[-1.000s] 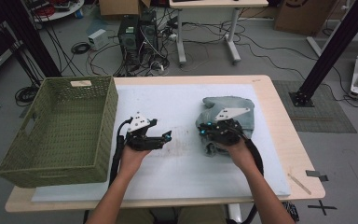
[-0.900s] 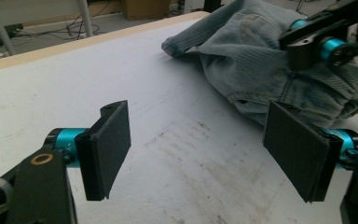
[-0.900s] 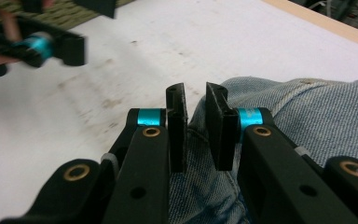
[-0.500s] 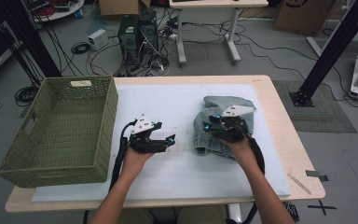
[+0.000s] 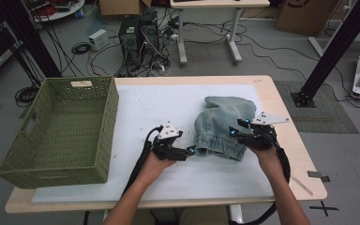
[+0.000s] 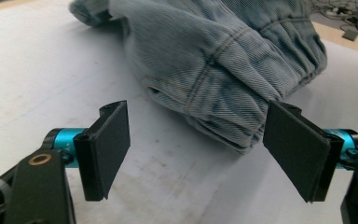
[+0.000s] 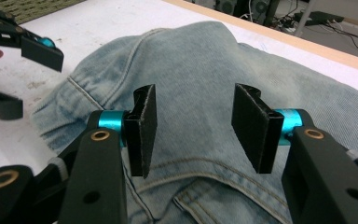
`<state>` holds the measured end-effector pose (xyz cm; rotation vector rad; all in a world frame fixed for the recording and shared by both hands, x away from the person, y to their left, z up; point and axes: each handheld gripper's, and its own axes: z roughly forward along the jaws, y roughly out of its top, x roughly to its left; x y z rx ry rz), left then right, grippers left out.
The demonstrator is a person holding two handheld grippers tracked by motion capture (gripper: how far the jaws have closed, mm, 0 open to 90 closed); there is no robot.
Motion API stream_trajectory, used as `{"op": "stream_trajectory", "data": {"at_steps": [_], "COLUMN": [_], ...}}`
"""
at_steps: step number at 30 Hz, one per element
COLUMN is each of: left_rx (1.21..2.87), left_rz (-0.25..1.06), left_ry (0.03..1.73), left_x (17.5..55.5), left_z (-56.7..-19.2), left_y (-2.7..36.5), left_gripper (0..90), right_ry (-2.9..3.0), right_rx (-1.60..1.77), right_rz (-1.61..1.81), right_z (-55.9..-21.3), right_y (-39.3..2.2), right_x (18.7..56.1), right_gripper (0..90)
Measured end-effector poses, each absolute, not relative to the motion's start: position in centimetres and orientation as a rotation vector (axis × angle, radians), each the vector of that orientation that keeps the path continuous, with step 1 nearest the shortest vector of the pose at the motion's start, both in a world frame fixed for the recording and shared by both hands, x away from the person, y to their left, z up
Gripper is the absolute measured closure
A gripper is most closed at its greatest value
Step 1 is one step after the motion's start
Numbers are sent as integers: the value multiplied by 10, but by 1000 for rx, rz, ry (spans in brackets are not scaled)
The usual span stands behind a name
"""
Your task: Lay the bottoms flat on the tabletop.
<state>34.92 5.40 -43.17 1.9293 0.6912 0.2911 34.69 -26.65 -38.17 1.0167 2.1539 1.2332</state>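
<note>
Both my hands have slid rightward since a second ago; the jeans (image 5: 225, 126) now lie spread rather than bunched.
My right gripper (image 7: 193, 128) hangs over the denim's near right edge, jaws just opened partway, pressing nothing; my left gripper (image 6: 196, 149) points level at the waistband corner, jaws wide, cloth just ahead; forearms reach in from below; jeans rest right of centre on the table (image 5: 168, 108), well apart from the green basket (image 5: 61, 131).

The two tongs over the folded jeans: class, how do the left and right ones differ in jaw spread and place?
The left tongs stand wider open than the right tongs, whose jaws have just been opening. The left sit at the near left edge of the jeans, over the white mat; the right hang above the denim near a pocket. Both are open and grip nothing.
</note>
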Motion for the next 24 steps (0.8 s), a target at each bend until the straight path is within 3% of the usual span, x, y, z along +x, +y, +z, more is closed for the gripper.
{"op": "stream_trajectory", "data": {"at_steps": [5,13,16,19,24], "left_rx": [2014,2039,2024,2016,1987], "left_rz": [288,326,329,356,395], "left_ry": [663,714,731,756,800], "left_x": [348,352,353,355,360], "left_z": [-438,-442,-441,-440,-436], "left_y": [39,27,29,32,45], "left_gripper": [236,553,734,807,833], "right_ry": [2153,2160,2162,2178,2210], "right_rx": [1033,1051,1060,1054,1038], "right_rz": [1231,1212,1217,1212,1204], "right_z": [-384,-389,-391,-394,-398], "right_y": [-270,-277,-280,-281,-280], "right_x": [346,342,341,340,338], "right_gripper": [487,453,453,453,458]}}
